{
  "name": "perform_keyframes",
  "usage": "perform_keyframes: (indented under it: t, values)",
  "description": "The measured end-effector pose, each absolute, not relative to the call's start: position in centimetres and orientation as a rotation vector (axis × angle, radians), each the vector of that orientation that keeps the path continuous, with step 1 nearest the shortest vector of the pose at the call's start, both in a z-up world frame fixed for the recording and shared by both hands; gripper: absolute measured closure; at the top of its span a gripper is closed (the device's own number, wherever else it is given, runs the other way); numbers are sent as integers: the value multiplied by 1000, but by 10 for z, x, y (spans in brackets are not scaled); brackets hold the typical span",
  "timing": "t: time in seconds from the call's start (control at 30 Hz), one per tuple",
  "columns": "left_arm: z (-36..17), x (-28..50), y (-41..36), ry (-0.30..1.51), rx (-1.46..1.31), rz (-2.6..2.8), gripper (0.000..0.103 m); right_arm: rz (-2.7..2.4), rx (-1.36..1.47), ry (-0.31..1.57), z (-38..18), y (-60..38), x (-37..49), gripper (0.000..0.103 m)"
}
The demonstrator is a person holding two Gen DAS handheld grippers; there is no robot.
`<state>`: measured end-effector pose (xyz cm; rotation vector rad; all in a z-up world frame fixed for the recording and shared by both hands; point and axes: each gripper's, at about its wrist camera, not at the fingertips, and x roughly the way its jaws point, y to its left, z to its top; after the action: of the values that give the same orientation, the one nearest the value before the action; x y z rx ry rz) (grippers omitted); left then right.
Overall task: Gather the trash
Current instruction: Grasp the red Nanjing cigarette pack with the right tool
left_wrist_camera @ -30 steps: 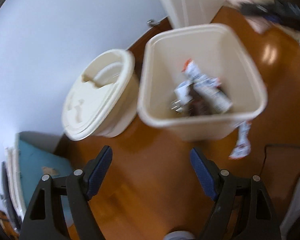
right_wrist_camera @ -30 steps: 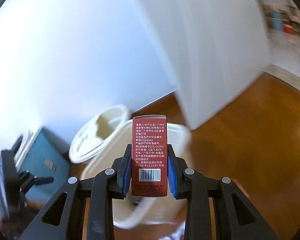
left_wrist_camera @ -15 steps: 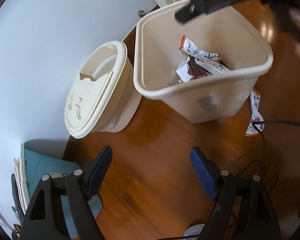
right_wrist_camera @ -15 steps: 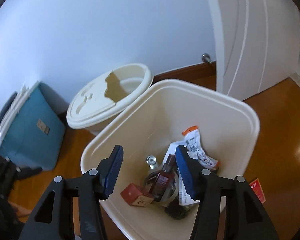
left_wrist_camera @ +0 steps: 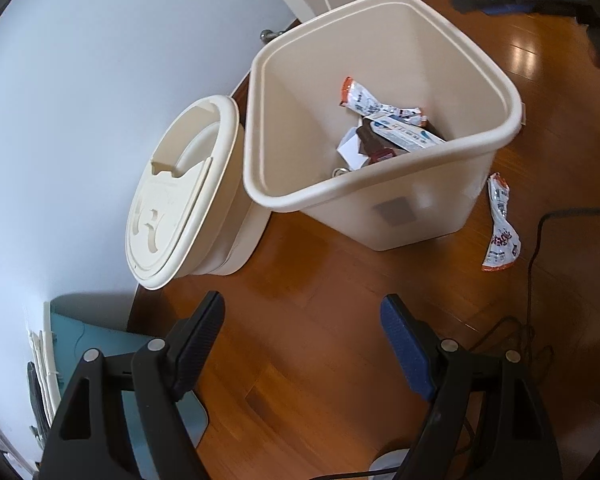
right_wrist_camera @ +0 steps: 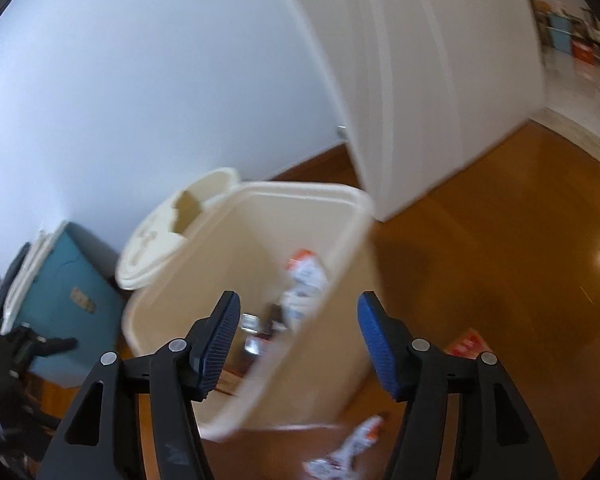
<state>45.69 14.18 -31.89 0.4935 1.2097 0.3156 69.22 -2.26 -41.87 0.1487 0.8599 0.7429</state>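
Wood floor (left_wrist_camera: pixel 300 360); wrapper (left_wrist_camera: pixel 500 224) lay beside bin (left_wrist_camera: pixel 380 184): light, crinkly, slippery; pinch its twisted middle. My left tool (left_wrist_camera: pixel 302 344) gaped empty; right tool (right_wrist_camera: pixel 298 340) opening, empty.

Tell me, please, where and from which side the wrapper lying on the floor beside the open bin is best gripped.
Grip the wrapper at its pinched, twisted middle, coming straight down from above. It lies flat on the wooden floor, long and crumpled, so the narrow waist probably gives the pads most to bite. Set the left claw, open and empty, across its length, clear of the bin and the black cable.

glossy wood floor (left_wrist_camera: pixel 320 280), matt plastic bin (left_wrist_camera: pixel 380 192)
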Motion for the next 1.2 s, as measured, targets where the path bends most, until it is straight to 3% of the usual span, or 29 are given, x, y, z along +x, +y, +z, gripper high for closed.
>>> perform_keyframes:
  t: [0.13, 0.43, 0.8, 0.97, 1.2]
  values:
    - [-320, 456, 139, 1216, 490, 298, 23, 636, 133, 927, -459, -58, 711, 38]
    - [-313, 437, 81, 1083, 628, 48, 23, 586, -265, 1130, -571, -76, 747, 38]
    - [-350, 438, 50, 1201, 541, -106, 23, 567, -564, 1195, -620, -47, 788, 38]
    - [-362, 442, 47, 1225, 531, -123, 23, 548, -420, 1302, -640, -62, 813, 31]
    - [-368, 448, 48, 1255, 493, -100, 23, 598, -481, 1265, -644, -52, 797, 31]
